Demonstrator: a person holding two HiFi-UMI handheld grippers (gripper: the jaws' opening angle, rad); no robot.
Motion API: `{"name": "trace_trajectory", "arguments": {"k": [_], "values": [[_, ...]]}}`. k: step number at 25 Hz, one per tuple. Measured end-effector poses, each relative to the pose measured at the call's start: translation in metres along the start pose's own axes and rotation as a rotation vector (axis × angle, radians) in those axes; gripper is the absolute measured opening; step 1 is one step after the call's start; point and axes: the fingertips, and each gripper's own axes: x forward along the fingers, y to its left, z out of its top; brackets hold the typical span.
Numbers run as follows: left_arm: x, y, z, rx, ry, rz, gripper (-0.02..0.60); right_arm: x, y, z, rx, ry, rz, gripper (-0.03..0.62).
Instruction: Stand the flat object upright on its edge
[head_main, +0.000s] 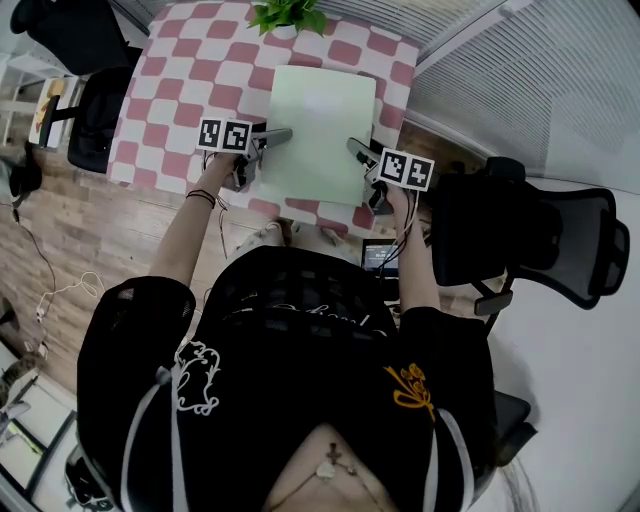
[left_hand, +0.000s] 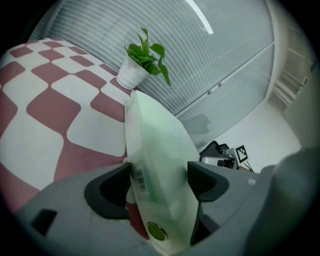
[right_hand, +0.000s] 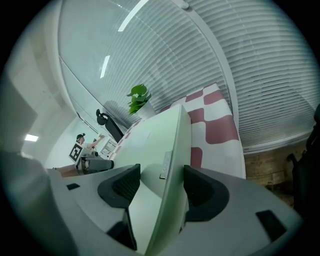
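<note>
A pale green flat folder (head_main: 320, 130) rests over the pink-and-white checked table (head_main: 190, 70), its near edge by the table's front. My left gripper (head_main: 272, 138) is at its near left corner and my right gripper (head_main: 358, 152) at its near right corner. In the left gripper view the folder (left_hand: 160, 145) runs slanted between the wide-set jaws of the left gripper (left_hand: 160, 182), a barcode label (left_hand: 140, 181) and a green snap (left_hand: 156, 231) showing. In the right gripper view the folder's edge (right_hand: 175, 150) stands inside the right gripper (right_hand: 160, 185), with a gap beside one pad. Both grippers are open.
A potted plant (head_main: 288, 15) stands at the table's far edge, just beyond the folder. A black office chair (head_main: 540, 240) is close on the right, another dark chair (head_main: 100, 120) on the left. Window blinds (right_hand: 240, 65) lie behind the table. Wooden floor shows under the table's front edge.
</note>
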Motion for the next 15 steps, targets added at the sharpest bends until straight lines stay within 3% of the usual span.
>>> {"name": "trace_trajectory", "arguments": {"k": [8, 15], "values": [[-0.018, -0.019, 0.006, 0.146, -0.056, 0.077, 0.351, -0.018, 0.02, 0.01, -0.115, -0.061, -0.063, 0.252], [-0.042, -0.052, 0.037, 0.358, -0.143, 0.14, 0.348, -0.041, 0.05, 0.044, -0.258, -0.167, -0.083, 0.25]]}}
